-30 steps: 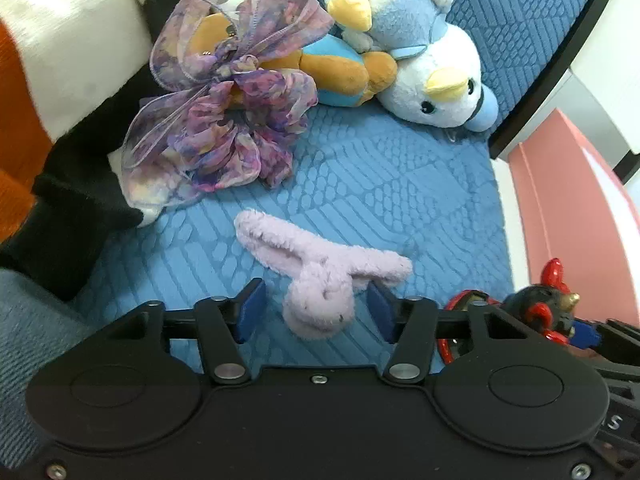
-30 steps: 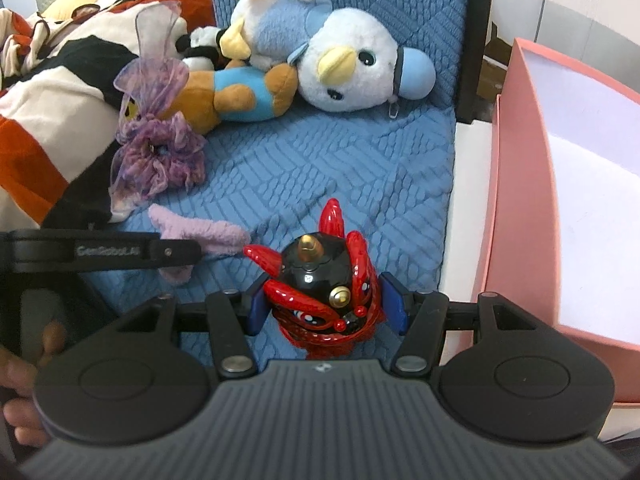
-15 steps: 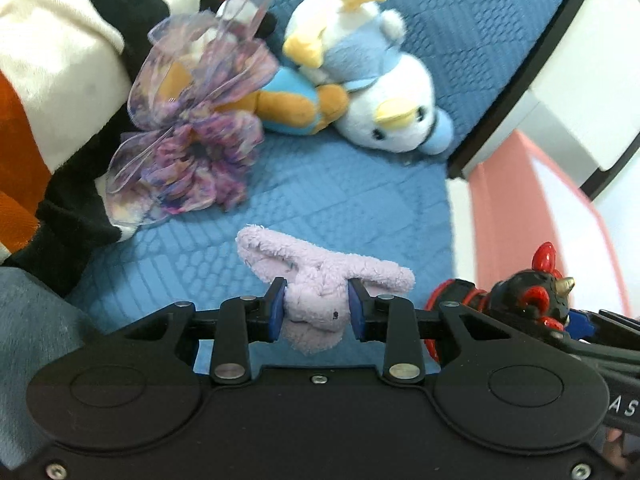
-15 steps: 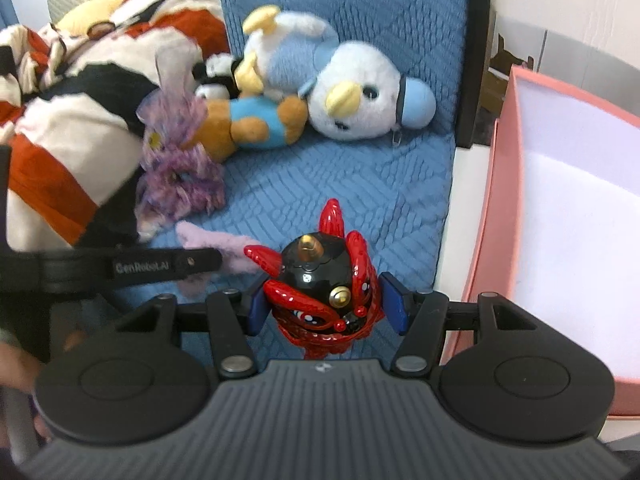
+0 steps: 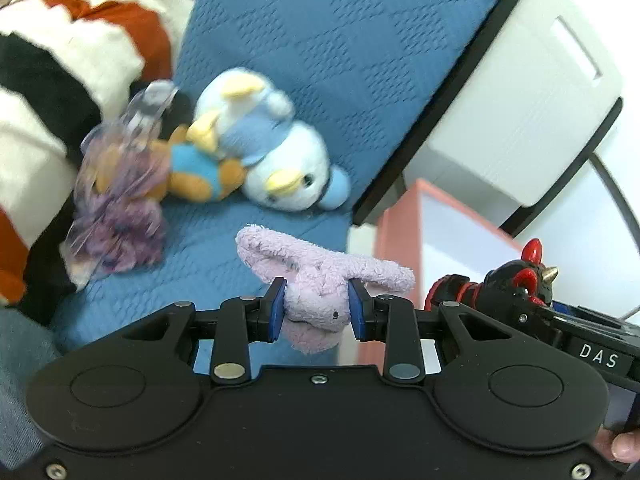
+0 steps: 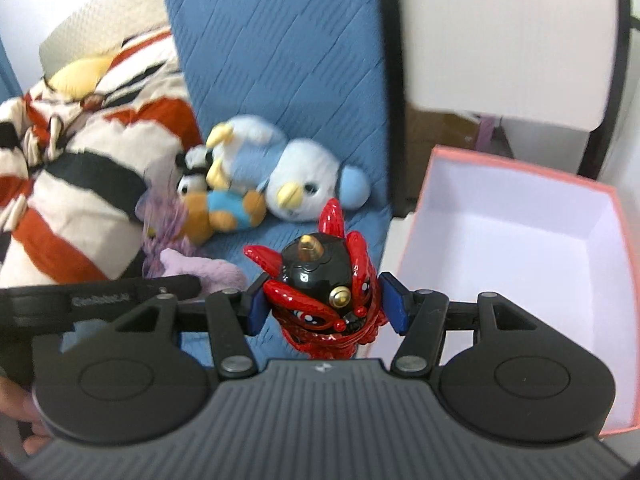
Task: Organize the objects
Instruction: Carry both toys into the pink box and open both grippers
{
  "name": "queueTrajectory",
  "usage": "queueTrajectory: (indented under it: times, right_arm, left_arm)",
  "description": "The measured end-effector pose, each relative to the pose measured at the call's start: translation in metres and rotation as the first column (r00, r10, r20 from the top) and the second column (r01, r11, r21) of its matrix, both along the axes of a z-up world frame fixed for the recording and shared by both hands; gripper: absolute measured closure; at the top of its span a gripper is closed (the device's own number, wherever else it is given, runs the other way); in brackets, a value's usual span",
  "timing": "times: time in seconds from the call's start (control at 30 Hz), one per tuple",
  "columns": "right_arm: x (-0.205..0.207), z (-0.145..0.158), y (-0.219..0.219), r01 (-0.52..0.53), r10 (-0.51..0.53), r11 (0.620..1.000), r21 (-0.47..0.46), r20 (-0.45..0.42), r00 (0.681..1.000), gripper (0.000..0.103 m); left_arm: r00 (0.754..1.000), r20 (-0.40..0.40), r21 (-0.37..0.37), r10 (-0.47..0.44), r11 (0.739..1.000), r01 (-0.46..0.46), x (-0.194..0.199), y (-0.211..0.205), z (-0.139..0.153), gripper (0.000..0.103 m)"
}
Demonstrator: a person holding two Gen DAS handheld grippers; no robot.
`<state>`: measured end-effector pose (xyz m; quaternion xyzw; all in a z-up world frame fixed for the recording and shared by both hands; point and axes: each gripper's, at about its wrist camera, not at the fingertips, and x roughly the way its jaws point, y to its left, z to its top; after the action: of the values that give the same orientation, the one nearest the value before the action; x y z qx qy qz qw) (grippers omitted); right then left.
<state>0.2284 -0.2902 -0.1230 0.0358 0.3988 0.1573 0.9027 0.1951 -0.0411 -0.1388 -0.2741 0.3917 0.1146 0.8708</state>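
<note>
Change: both grippers have risen off the blue cushion (image 5: 320, 40) since the earlier frames; the left one, then open around the lilac plush, is now closed on it, and the plush hangs clear of the fabric.
Left gripper (image 5: 316, 306): its 2 blue pads are clamped on the body of the lilac plush (image 5: 320, 280), whose 2 long ears stick out to either side above the pads.
Right gripper (image 6: 324, 306): its jaws are clamped on the red and black figurine (image 6: 324, 292), which sits upright between them, horn up.
Pink box (image 6: 520, 240): open, white inside, nothing visible in it, just to the right of the cushion.
Left on the cushion: the blue and white bird plush (image 6: 288, 176), an orange and blue soft toy (image 6: 224, 208) touching it, and a purple sheer bow (image 5: 120, 208) beside the striped blanket (image 5: 60, 80).
Step in hand, as I judge it: carry both toys over to the box.
Doing it well: keep both grips firm, clear the near wall before lowering, and let the 2 toys go 1 at a time so the grippers do not crowd each other.
Risk: the soft plush may slip or snag an ear on the rim.
</note>
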Motion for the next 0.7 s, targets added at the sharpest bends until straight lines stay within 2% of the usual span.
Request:
queueTrajectory:
  times: [0.2,0.37,0.53,0.7]
  right_arm:
    - [0.013,0.030,-0.036,0.037,-0.038,0.999,0.009,0.037,0.999,0.043]
    - [0.021,0.037,-0.065,0.064,-0.065,0.998,0.018,0.047,0.997,0.043]
    - [0.029,0.025,-0.099,0.102,-0.102,0.995,0.021,0.021,0.995,0.043]
    - [0.035,0.003,-0.135,0.157,-0.157,0.988,0.007,-0.016,0.987,0.043]
  left_arm:
    - [0.999,0.025,0.016,-0.035,0.999,0.035,0.033,-0.024,0.036,0.073]
    - [0.996,0.043,0.018,-0.072,0.997,0.072,0.064,-0.056,0.048,0.073]
    - [0.992,0.016,0.031,-0.124,0.992,0.123,0.093,-0.094,0.038,0.073]
    - [0.985,-0.022,0.015,-0.169,0.985,0.169,0.120,-0.130,0.013,0.073]
